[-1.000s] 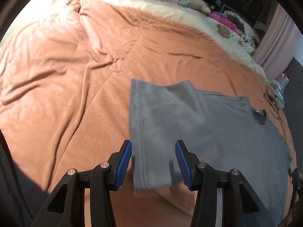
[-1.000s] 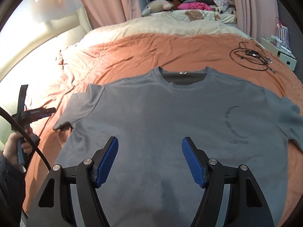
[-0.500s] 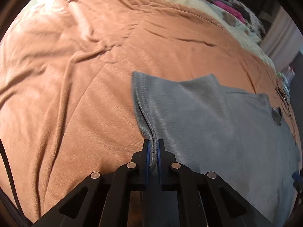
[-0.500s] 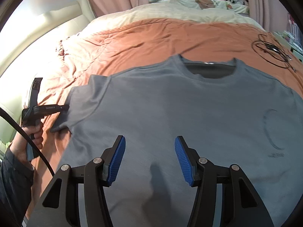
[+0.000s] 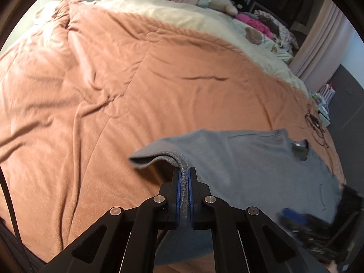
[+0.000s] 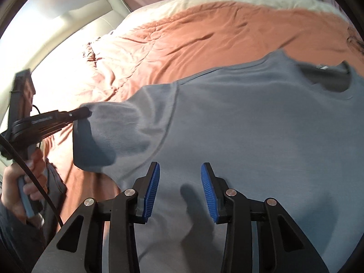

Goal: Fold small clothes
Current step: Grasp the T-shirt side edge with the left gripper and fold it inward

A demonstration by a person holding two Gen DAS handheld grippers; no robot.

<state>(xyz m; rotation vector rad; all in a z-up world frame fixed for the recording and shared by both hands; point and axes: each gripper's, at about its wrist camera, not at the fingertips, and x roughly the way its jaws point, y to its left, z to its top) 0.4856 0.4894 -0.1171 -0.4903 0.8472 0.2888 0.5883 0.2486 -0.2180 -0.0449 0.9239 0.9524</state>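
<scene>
A grey T-shirt [image 6: 261, 125] lies face up on an orange bedspread [image 5: 113, 91]. My left gripper [image 5: 184, 177] is shut on the hem of the shirt's sleeve [image 5: 157, 157] and holds it lifted off the bed. In the right wrist view the left gripper [image 6: 84, 112] pinches that sleeve [image 6: 118, 122] at the left, and the sleeve hangs raised. My right gripper [image 6: 180, 182] is open and empty, low over the shirt's body just right of the armpit. The collar [image 6: 325, 79] lies at the far right.
A cream blanket [image 5: 182, 18] covers the far side of the bed, with stuffed toys [image 5: 218, 3] and clothes beyond. A black cable [image 5: 316, 125] lies on the bedspread past the shirt. Curtains [image 5: 323, 45] hang at the right. The person's hand [image 6: 25, 182] holds the left gripper.
My left gripper closed on the sleeve hem and has lifted it off the bed. My right gripper has moved left and lower over the shirt and narrowed a little, still open.
</scene>
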